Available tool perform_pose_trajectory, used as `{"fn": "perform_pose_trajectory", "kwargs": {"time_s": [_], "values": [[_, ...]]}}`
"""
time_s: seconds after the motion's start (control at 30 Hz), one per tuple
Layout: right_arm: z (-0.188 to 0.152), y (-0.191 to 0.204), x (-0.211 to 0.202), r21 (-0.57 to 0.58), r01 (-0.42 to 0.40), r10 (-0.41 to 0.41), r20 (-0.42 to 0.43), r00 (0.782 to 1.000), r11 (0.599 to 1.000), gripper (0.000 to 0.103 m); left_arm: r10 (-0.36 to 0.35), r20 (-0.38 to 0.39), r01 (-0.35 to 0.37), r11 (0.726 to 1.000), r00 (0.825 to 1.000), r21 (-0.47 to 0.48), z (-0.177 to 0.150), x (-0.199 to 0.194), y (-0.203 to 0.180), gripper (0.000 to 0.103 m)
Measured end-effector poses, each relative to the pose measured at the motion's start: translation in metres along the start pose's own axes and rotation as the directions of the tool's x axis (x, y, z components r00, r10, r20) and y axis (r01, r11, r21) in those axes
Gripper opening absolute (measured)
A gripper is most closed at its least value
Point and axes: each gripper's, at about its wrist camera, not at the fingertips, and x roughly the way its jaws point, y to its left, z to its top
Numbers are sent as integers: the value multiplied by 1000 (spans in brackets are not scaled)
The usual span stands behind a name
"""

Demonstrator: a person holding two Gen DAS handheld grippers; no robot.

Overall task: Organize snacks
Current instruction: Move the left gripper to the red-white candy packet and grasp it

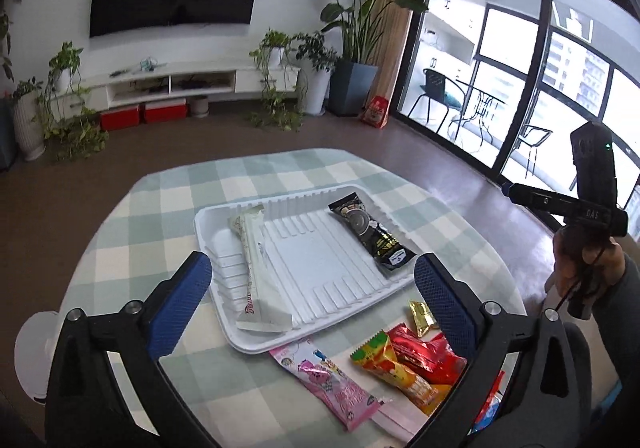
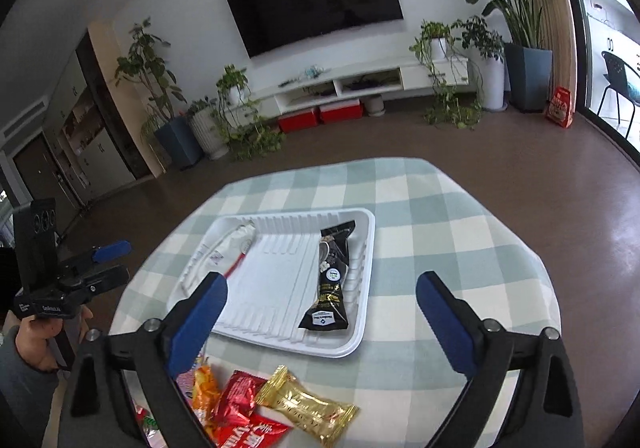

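Two snacks lie in the white tray (image 1: 224,224) on the checked bench (image 1: 160,184): a black packet (image 1: 370,232) along its right side and a white packet (image 1: 256,272) along its left, both lengthwise front to back. Loose packets, pink (image 1: 324,380), yellow-orange (image 1: 396,372), red (image 1: 424,352) and gold (image 2: 308,404), crowd the near edge. Left gripper (image 1: 312,292) and right gripper (image 2: 320,312) hover released, jaws wide.
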Motion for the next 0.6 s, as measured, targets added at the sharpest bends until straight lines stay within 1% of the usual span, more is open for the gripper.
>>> {"fn": "perform_pose_trajectory", "kwargs": {"time_s": [0.03, 0.07, 0.13, 0.2, 0.23, 0.27, 0.33, 0.4, 0.47, 0.5, 0.53, 0.57, 0.6], "values": [[-4, 0, -13, 15, -13, 12, 19, 1000, 1000, 99, 0, 8, 0, 1000, 1000, 3, -4, -15, -3, 103], [-11, -1, -27, 38, -25, 24, 35, 999, 999, 99, 11, -20, -11, 1000, 1000, 4, -8, -25, -5, 103], [-25, -1, -47, 79, -43, 39, 55, 998, 996, 100, 36, -107, -32, 999, 994, 40, -17, -41, -10, 103], [-43, 0, -65, 108, -58, 51, 62, 997, 993, 100, 74, -101, -66, 994, 992, 85, -32, -61, -19, 103], [-51, 1, -71, 119, -67, 59, 68, 996, 991, 100, 77, -102, -66, 992, 992, 104, -40, -68, -22, 103], [-60, 3, -78, 129, -72, 63, 71, 995, 989, 100, 79, -119, -64, 990, 990, 128, -48, -72, -26, 103], [-80, 7, -86, 155, -79, 71, 55, 996, 985, 100, 98, -178, -62, 978, 979, 198, -66, -75, -33, 103], [-100, 12, -88, 181, -89, 89, 8, 996, 979, 100, 105, -223, -42, 962, 969, 270, -85, -75, -39, 103], [-120, 22, -86, 183, -115, 129, -66, 989, 976, 100, 85, -279, 14, 942, 957, 337, -102, -72, -42, 103], [-128, 28, -86, 168, -130, 146, -91, 985, 977, 99, 77, -301, 40, 931, 951, 364, -111, -70, -43, 103], [-136, 36, -85, 134, -142, 158, -116, 981, 981, 97, 69, -328, 69, 918, 942, 391, -119, -68, -44, 103], [-143, 42, -84, 107, -141, 154, -129, 980, 984, 93, 62, -355, 97, 906, 933, 412, -127, -67, -44, 103], [-149, 50, -82, 73, -141, 150, -142, 978, 987, 92, 56, -377, 121, 896, 924, 428, -131, -62, -43, 103]]}}
